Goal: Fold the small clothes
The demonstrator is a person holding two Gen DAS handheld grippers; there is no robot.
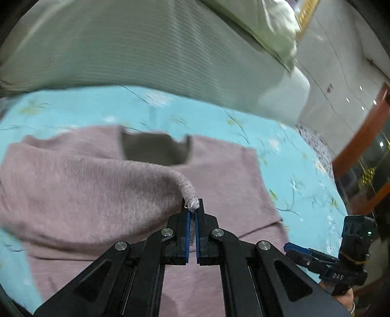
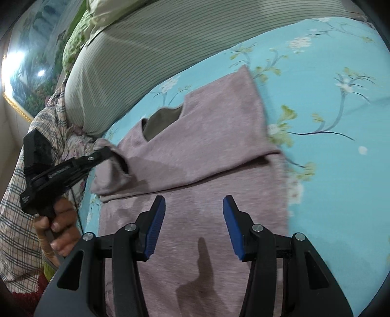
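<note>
A fuzzy mauve sweater point(image 1: 219, 175) lies flat on a turquoise floral bedsheet point(image 1: 280, 146), neck opening away from me. My left gripper point(image 1: 193, 207) is shut on the sweater's sleeve cuff point(image 1: 190, 195) and holds the sleeve lifted over the body. In the right wrist view the sweater point(image 2: 207, 151) has its right sleeve folded across the chest. The left gripper point(image 2: 107, 152) holds the other sleeve at the sweater's left edge. My right gripper point(image 2: 193, 202) is open and empty above the sweater's lower body.
A grey striped cushion point(image 1: 146, 48) lies along the bed's far side, with pale green bedding point(image 1: 268, 22) behind it. A plaid blanket point(image 2: 22, 195) hangs at the left in the right wrist view. The right gripper point(image 1: 329, 263) shows at the lower right of the left wrist view.
</note>
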